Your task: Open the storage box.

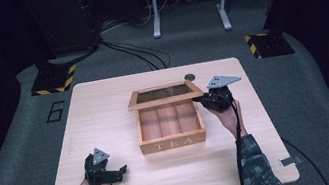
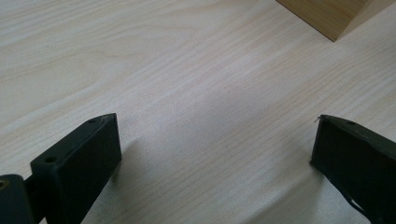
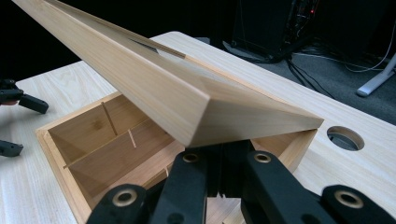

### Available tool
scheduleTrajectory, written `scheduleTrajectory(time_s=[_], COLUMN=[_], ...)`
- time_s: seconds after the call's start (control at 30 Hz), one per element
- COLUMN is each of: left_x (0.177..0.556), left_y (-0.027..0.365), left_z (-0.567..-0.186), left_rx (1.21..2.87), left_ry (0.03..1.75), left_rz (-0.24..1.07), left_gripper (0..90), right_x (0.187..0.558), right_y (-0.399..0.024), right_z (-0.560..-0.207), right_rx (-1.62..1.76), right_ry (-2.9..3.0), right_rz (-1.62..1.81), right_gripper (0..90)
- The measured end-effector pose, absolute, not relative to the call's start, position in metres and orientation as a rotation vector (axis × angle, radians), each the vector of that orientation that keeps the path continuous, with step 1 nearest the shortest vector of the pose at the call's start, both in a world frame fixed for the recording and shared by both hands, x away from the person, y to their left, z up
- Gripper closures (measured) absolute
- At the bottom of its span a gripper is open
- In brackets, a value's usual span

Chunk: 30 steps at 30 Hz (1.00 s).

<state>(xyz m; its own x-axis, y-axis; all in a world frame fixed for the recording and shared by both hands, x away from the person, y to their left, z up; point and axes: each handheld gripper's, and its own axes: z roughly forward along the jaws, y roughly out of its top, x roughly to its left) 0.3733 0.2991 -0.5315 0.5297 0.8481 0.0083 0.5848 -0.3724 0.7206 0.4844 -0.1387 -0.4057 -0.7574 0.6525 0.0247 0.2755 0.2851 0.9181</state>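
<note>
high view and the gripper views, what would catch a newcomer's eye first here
The wooden tea box in the middle of the table stands out first, its glass-paned lid raised and its three compartments bare. The right gripper sits at the lid's right edge with its jaws shut under that corner. The left gripper rests on the table near the front left, jaws wide open.

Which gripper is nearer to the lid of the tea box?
The right. The right gripper sits shut under the raised lid, at its right corner. The left gripper rests open on the table, apart from the box.
</note>
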Motion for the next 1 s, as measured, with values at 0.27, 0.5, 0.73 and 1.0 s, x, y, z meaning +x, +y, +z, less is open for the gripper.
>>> scheduleTrajectory(time_s=[0.27,0.5,0.73,1.0], left_x=[0.3733,0.3732,0.3733,0.3733], left_y=[0.2991,0.2992,0.2991,0.2992], left_z=[-0.5315,-0.5315,-0.5315,-0.5315], left_rx=[2.096,2.096,2.096,2.096], left_ry=[1.157,1.157,1.157,1.157], left_rz=[0.503,0.503,0.503,0.503], left_gripper=[1.2,1.3,1.3,1.2], right_x=[0.4846,0.4845,0.4847,0.4852], right_y=[-0.1384,-0.1381,-0.1381,-0.1381], right_z=[-0.4050,-0.4049,-0.4045,-0.4042], right_rx=[0.842,0.847,0.845,0.836], right_ry=[2.203,2.200,2.202,2.203], right_rz=[1.462,1.463,1.462,1.460], right_gripper=[89.4,89.4,89.4,89.4])
